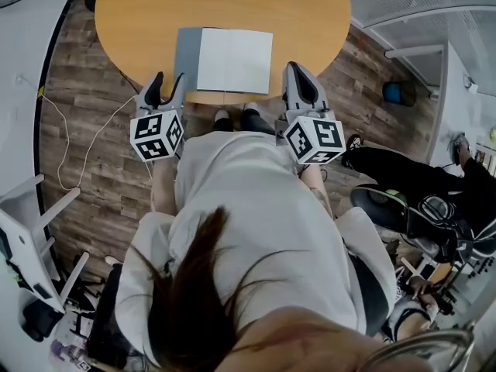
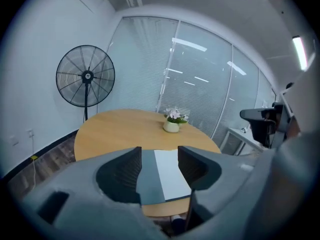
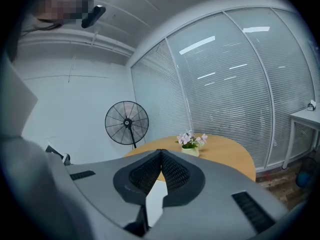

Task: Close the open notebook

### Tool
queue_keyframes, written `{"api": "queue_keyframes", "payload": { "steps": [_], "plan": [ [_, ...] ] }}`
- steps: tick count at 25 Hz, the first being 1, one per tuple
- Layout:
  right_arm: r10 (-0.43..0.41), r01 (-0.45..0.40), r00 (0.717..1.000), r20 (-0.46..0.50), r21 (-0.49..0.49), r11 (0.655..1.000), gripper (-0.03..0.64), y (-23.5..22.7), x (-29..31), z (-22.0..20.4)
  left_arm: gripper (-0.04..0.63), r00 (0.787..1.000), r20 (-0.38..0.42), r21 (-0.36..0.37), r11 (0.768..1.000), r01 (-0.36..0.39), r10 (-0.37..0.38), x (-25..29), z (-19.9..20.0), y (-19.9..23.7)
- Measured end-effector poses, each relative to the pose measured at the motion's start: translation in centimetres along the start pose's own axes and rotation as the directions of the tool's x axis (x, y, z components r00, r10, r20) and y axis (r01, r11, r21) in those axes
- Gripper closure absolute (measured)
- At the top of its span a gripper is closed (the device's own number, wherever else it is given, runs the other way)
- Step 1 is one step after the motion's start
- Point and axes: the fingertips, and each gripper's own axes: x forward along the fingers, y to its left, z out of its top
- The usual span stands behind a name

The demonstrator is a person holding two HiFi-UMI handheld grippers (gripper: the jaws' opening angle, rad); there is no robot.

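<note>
White open notebook (image 1: 234,60) flat on table (image 1: 139,14), just beyond released left fingers (image 2: 122,171), right fingers (image 3: 175,174) clenched empty

Open grey-covered notebook (image 1: 232,60) lies flat at the table's (image 1: 139,14) near edge

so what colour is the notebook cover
The notebook cover is grey; head view shows it best.

No words, numbers or brand marks can be read anywhere. The cube (image 1: 157,136) on the left gripper (image 1: 169,82) and the one on the right gripper (image 1: 298,70) bear only black-and-white square patterns, no letters. The notebook (image 1: 235,60) page looks blank.
</note>
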Motion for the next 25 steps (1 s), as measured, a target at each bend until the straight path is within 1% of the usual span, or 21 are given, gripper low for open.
{"api": "queue_keyframes", "payload": {
  "steps": [4, 9, 19, 25],
  "plan": [
    [0.001, -0.001, 1.0, -0.017, -0.007, 1.0, 0.614, 0.2, 0.1, -0.3, 0.336, 0.996, -0.088, -0.024, 1.0, 0.014, -0.016, 1.2, -3.6, 0.3],
    [0.006, -0.007, 0.999, -0.048, -0.025, 1.0, 0.614, 0.6, 0.4, -0.8, 0.334, 0.988, -0.156, -0.056, 0.998, 0.002, -0.011, 2.5, -7.2, 1.3],
    [0.02, -0.025, 0.996, -0.09, -0.064, 0.998, 0.614, 0.8, 1.7, -0.6, 0.334, 0.974, -0.227, -0.142, 0.99, -0.026, -0.007, 5.4, -11.3, 3.3],
    [0.024, -0.033, 0.993, -0.113, -0.077, 0.996, 0.614, 0.3, 2.6, -0.2, 0.324, 0.963, -0.268, -0.18, 0.983, -0.039, -0.011, 6.8, -12.9, 2.8]
  ]
}}
